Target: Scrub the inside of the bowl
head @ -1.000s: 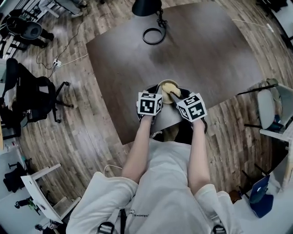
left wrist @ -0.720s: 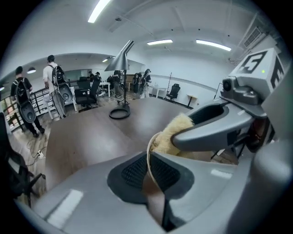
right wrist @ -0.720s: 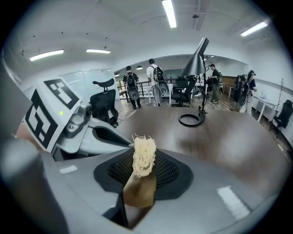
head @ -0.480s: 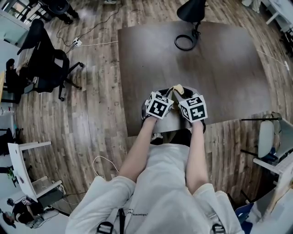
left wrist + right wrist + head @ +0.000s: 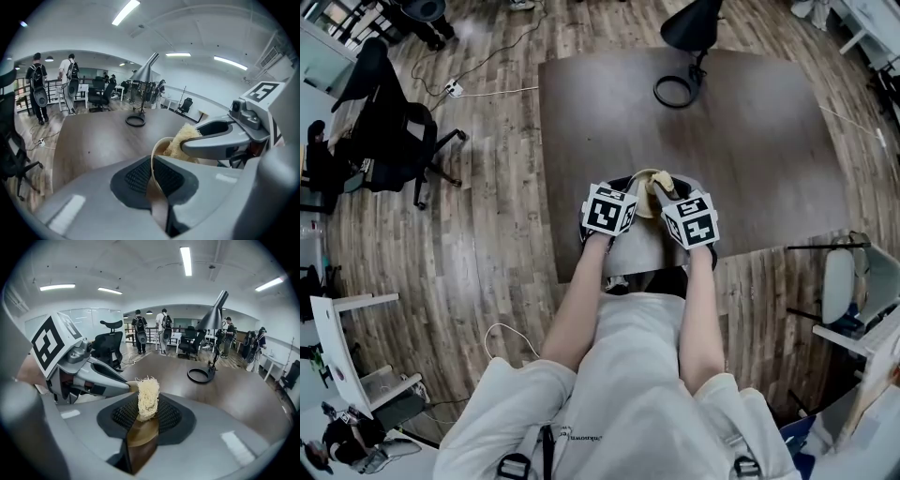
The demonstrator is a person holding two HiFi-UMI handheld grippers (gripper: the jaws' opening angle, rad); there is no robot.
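Head view: overhead, steeply down on table (image 5: 750,141). Tool views: close, low, both facing lamp (image 5: 146,70).

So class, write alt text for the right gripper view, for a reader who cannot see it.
The right tool is shut on a pale, stringy scrubber. The left tool points in from the left; a desk lamp stands on the table behind.

Scrubber (image 5: 186,137) in bowl (image 5: 153,158), lamp (image 5: 692,23) behind

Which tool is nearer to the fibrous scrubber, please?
Right: the right tool is clamped on the scrubber, while the left tool grips the bowl by its rim, beside the scrubber.
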